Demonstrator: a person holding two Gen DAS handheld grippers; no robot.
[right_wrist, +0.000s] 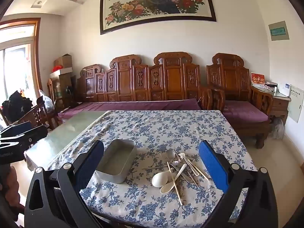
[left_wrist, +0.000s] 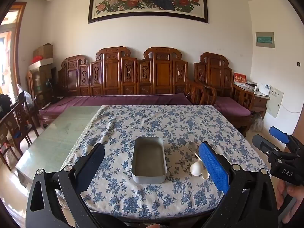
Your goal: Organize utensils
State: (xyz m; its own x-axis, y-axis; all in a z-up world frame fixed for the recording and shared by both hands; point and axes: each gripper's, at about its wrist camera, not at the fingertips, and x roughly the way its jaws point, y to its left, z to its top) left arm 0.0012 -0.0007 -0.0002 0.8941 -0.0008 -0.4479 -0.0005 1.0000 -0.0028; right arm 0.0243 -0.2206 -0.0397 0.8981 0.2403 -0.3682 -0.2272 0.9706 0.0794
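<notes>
Left tool (left_wrist: 152,163): tilted slightly downward over the near desk edge; jaws spread wide, nothing between the pads.
Right tool (right_wrist: 152,163): same downward tilt, jaws at full spread, holding nothing; also seen at the right border of the left wrist view, with a person's hand (left_wrist: 290,197) gripping its handle.
Container: rectangular grey metal tin (left_wrist: 149,159), empty, resting flat on the desk, centred ahead of the left tool.
Utensils: loose pile of metal cutlery, pale chopsticks and two white plastic spoons (right_wrist: 176,169), lying just right of the tin, not touching it.
Desk: blue-and-white floral tablecloth (right_wrist: 161,129) over the right portion; bare green glass top (left_wrist: 62,131) at left.
Room: carved wooden sofa with purple cushions (left_wrist: 121,98) behind the desk; framed peacock-and-flower painting (right_wrist: 157,5) on the wall.
Clearance: open cloth beyond the tin and pile up to the far edge.
</notes>
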